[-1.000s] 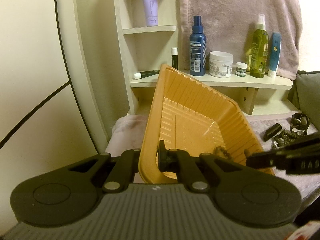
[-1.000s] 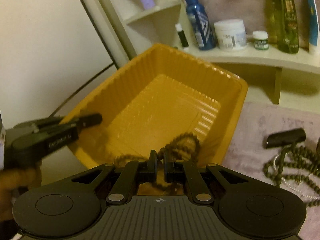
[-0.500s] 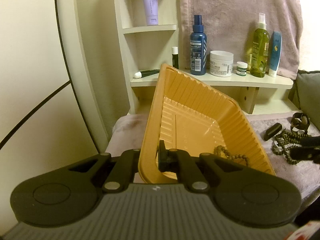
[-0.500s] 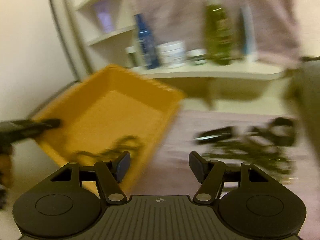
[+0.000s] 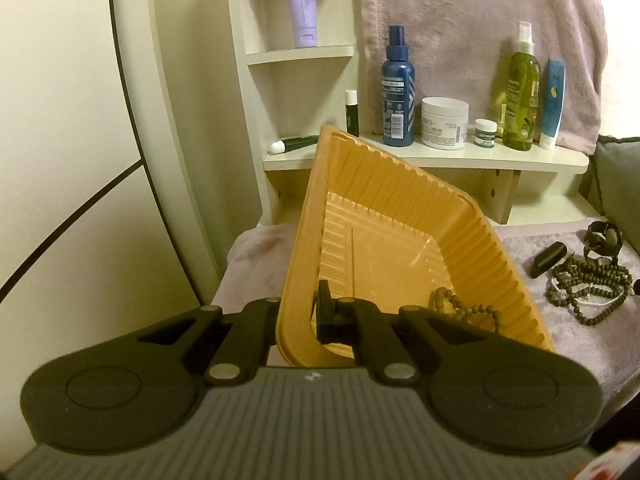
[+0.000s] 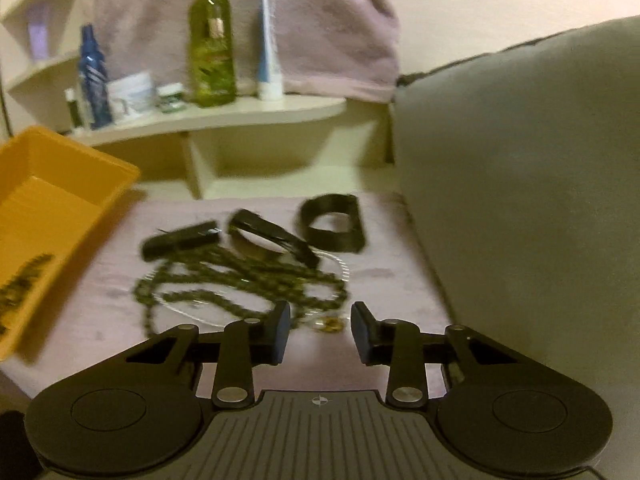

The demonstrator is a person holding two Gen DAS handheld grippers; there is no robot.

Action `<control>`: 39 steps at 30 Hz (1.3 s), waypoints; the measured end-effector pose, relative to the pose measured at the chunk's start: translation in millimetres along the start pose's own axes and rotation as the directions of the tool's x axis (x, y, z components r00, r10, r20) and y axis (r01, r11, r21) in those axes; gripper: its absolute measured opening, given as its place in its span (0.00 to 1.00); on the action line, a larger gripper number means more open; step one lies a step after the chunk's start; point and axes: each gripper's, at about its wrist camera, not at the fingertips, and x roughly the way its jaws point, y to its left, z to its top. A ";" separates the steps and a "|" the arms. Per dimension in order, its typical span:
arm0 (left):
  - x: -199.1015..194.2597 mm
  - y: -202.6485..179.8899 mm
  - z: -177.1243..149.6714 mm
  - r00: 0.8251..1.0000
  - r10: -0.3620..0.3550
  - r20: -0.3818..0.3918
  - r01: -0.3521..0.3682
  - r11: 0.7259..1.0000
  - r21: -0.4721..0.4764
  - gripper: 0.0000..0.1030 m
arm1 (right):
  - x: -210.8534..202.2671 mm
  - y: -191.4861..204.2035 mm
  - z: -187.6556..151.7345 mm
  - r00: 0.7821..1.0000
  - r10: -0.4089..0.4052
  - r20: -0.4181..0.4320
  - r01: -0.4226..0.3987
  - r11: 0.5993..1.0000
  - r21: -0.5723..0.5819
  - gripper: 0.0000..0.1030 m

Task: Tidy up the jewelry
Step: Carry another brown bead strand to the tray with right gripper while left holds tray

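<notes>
My left gripper (image 5: 298, 316) is shut on the near rim of an orange ribbed tray (image 5: 400, 216) and holds it tilted. A dark bead bracelet (image 5: 464, 312) lies in the tray's low corner; it also shows blurred in the right wrist view (image 6: 20, 284), inside the tray (image 6: 60, 168). My right gripper (image 6: 320, 332) is open and empty, just above a pile of dark bead necklaces (image 6: 240, 276) on the pink cloth. The pile (image 5: 588, 288) also shows in the left wrist view. Black bands (image 6: 332, 220) and a black bar (image 6: 180, 240) lie behind the pile.
A cream shelf (image 5: 440, 160) behind holds a blue bottle (image 5: 398, 88), a white jar (image 5: 444, 122), a green spray bottle (image 5: 520, 92) and tubes. A grey cushion (image 6: 520, 180) stands on the right. A pink towel (image 5: 480, 32) hangs behind. A pale wall is at left.
My right gripper let go of the bead bracelet into the tray, opened, and swung right to the jewelry pile. The left gripper and tray have stayed still.
</notes>
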 end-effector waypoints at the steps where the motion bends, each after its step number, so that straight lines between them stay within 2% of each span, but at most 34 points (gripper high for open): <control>1: -0.2 -0.3 0.1 1.000 0.001 0.000 -0.001 1.000 0.001 0.04 | 3.7 -2.6 -0.5 1.000 -0.009 -0.008 0.009 1.000 -0.004 0.34; 10: -1.0 -2.4 1.7 1.000 0.006 -0.006 -0.006 1.000 0.014 0.04 | 17.4 -7.8 -6.5 0.999 0.019 -0.029 -0.019 0.999 -0.027 0.33; 16: -1.6 -2.6 1.7 1.000 0.008 -0.006 -0.008 1.000 0.019 0.04 | 14.0 -2.0 -9.2 0.999 0.034 -0.026 -0.036 0.998 -0.058 0.11; 39: -1.5 -3.1 2.2 1.000 0.009 -0.006 -0.009 1.000 0.019 0.04 | 15.5 9.4 -9.8 0.999 0.033 -0.006 -0.034 0.995 -0.096 0.08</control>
